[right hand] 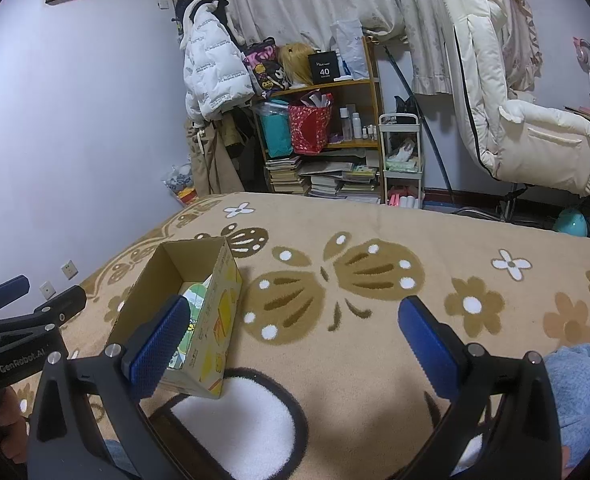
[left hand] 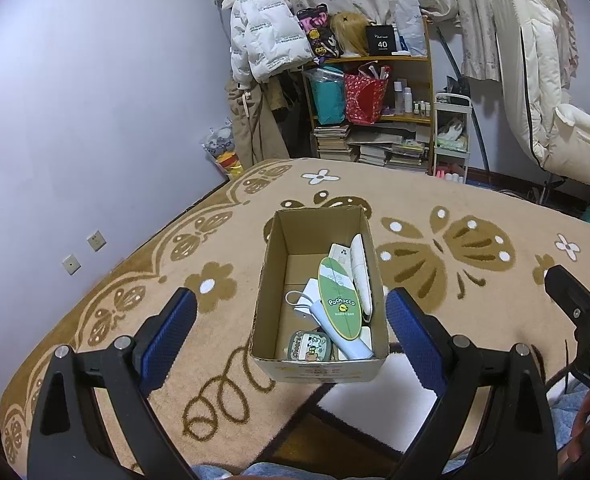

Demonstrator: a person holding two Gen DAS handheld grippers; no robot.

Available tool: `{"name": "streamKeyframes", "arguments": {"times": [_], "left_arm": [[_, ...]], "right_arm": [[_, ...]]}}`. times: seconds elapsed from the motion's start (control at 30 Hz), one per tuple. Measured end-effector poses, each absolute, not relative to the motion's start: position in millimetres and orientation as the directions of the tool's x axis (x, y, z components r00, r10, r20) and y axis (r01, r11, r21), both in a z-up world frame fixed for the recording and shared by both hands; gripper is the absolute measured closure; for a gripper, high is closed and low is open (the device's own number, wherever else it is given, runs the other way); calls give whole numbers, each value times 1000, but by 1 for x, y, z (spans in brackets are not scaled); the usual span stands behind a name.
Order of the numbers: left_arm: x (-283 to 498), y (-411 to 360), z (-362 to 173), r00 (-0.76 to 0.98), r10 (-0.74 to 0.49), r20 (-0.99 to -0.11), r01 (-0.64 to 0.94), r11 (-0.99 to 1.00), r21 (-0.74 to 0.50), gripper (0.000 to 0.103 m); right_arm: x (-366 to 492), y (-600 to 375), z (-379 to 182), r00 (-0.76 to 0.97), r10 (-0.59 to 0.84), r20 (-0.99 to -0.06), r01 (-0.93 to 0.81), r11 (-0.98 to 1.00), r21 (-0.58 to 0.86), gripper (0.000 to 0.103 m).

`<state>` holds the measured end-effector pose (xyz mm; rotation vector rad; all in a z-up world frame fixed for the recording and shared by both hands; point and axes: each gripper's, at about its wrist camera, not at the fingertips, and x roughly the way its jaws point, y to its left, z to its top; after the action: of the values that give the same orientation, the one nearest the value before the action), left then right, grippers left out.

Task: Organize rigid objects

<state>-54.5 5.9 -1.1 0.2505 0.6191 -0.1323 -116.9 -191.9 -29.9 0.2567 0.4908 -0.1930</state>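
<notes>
We hold both grippers apart and empty above the blanket. The left gripper has its fingers spread wide, one to either side of the cardboard box and clear of its walls; the right gripper is spread as well, over bare blanket just beside the box.

The box stands near the blanket's near edge, open at the top. It is plain brown inside, with yellow print on the outer wall we see from the right wrist. Its contents lie heaped toward the near right corner, the far left of the floor bare: a green oval Pochacco card on top, a white remote-like bar along the right wall, a white handle with a looped cord under the card, and a small green case at the near end.

We judge the box light and stiff enough to lift by two opposite walls — though thin cardboard will bow if squeezed hard. The loose pieces look like hard, smooth plastic, so we would pinch the card by its edge, and the bar across its narrow width. The soft blanket beneath may let the box tip.
</notes>
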Motion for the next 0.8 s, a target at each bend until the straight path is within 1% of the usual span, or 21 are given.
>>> {"name": "streamKeyframes", "arguments": {"times": [0.8], "left_arm": [[-55, 6, -3, 803, -44, -594, 196, 962, 193, 8]], "right_arm": [[-119, -198, -35, 862, -124, -492, 250, 947, 200, 0]]}}
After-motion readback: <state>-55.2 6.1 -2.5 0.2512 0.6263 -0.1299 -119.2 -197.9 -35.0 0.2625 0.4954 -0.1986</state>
